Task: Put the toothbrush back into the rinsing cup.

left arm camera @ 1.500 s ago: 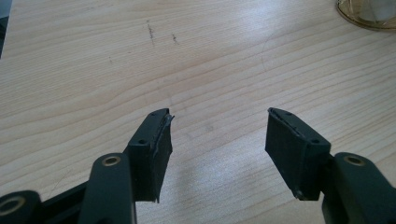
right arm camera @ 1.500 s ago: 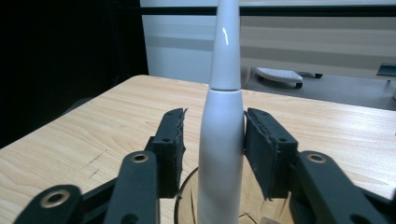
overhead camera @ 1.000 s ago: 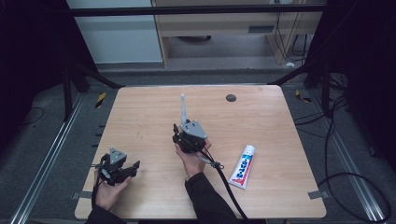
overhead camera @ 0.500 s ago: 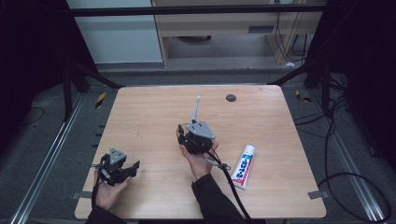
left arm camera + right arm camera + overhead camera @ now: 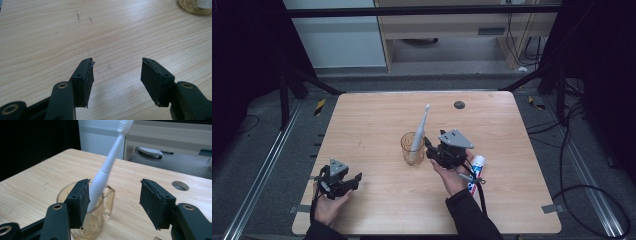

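One cup (image 5: pixel 412 148) holds one toothbrush (image 5: pixel 420 131), leaning. One tube (image 5: pixel 475 172) lies on the table (image 5: pixel 372 120). Both hand-held grippers, left (image 5: pixel 354 180) and right (image 5: pixel 428 147), are released.

No text can be read anywhere in these views. The toothpaste tube (image 5: pixel 476 172), lying at about four o'clock from the glass cup (image 5: pixel 411 148) and partly hidden behind the right gripper (image 5: pixel 430 148) and hand, carries red and blue printing on white, but the letters are too small and blurred to make out.
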`<state>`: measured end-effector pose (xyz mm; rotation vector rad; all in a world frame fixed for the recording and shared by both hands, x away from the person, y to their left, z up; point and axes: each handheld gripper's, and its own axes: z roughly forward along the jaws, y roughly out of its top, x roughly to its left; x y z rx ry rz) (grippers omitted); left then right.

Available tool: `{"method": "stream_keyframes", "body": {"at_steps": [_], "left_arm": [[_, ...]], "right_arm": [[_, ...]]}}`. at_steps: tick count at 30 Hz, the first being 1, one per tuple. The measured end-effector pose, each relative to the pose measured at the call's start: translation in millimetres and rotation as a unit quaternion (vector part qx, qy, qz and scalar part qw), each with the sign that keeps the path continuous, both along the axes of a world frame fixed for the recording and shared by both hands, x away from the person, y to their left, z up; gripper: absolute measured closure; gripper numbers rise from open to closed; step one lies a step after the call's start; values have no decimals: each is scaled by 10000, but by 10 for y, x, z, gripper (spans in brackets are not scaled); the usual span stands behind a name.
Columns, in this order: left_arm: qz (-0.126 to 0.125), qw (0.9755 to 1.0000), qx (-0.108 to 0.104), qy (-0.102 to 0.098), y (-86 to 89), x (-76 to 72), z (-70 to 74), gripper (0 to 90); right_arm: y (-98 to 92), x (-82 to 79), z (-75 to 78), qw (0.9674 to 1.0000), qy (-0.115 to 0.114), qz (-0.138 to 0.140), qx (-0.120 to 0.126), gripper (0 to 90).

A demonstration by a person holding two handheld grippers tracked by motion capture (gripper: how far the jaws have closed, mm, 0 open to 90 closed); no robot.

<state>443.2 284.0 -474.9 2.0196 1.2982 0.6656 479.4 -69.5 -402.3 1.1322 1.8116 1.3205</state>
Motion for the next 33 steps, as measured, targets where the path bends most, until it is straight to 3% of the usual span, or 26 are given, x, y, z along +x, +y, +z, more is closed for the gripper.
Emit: {"method": "stream_keyframes", "body": {"at_steps": [8,20,33], "left_arm": [[-75,10000,-46,47,-19,-12,1,479],[-95,9998,-51,160,-41,-12,-4,520],[-118,9997,4,208,-49,-13,-7,552]], "right_arm": [[-348,-40,34,9995,267,153,30,377],[-844,-228,-94,9982,559,187,-65,368],[-1160,-392,-242,9960,834,266,-188,374]]}}
